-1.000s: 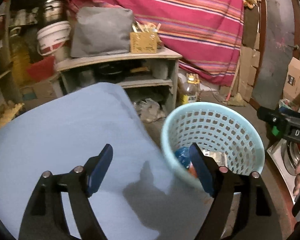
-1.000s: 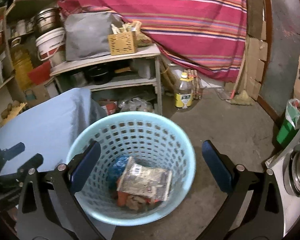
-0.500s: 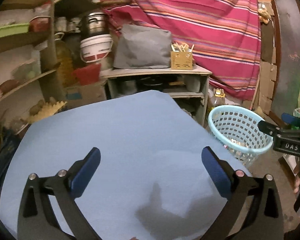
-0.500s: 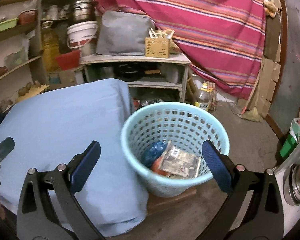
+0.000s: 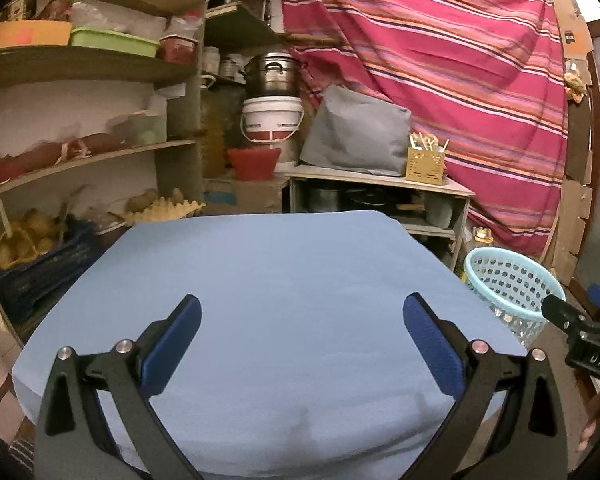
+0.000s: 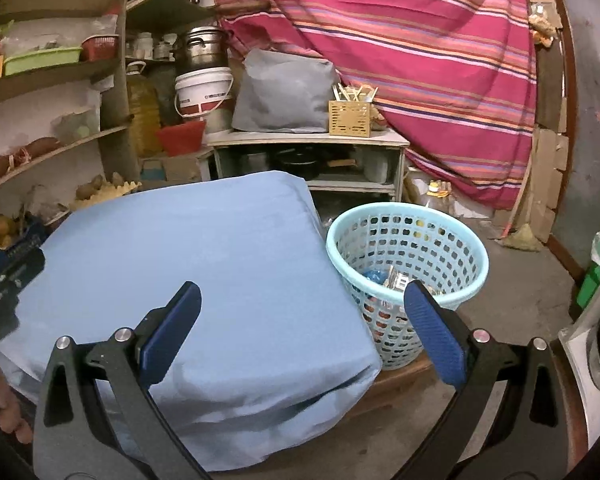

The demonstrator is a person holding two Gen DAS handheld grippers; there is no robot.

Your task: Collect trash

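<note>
Turquoise basket [image 6: 408, 264] beside blue table [image 6: 204, 264]

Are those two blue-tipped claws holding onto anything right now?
No. The left gripper and the right gripper are both wide open with nothing between their fingers. The trash sits loose in the light blue basket.

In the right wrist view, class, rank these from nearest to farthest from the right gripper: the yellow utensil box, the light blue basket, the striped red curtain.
1. Light blue basket: just ahead of the right gripper, on the floor to its right.
2. Yellow utensil box: on the shelf unit behind.
3. Striped red curtain: backdrop, hanging behind the shelf.
</note>
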